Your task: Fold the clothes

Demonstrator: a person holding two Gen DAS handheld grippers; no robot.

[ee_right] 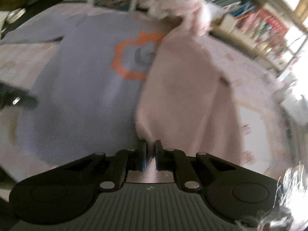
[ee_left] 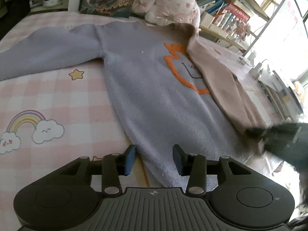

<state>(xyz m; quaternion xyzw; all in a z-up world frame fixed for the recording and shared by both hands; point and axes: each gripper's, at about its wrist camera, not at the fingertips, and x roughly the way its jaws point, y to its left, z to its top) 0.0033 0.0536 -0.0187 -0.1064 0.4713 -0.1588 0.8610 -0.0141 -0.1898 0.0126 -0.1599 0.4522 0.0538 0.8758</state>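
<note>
A pink checked bedsheet (ee_left: 57, 92) printed with rainbows and stars covers the bed; crowded bookshelves (ee_left: 227, 9) stand behind. In the left wrist view, a fuzzy lavender sweater (ee_left: 146, 88) with an orange outline lies flat, its right side folded over showing beige lining. The left claw (ee_left: 154, 158) hovers spread above the hem. In the blurred right wrist view, the right claw (ee_right: 150, 154) pinches the beige fold.

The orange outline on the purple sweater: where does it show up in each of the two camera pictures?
Left wrist view: the orange outline sits right of centre in the upper half, its right edge hidden under the folded-over beige flap.
Right wrist view: the outline lies left of centre, upper half, blurred, again meeting the flap.
Shared landmark: the pink plush toy beyond the sweater's collar.
</note>
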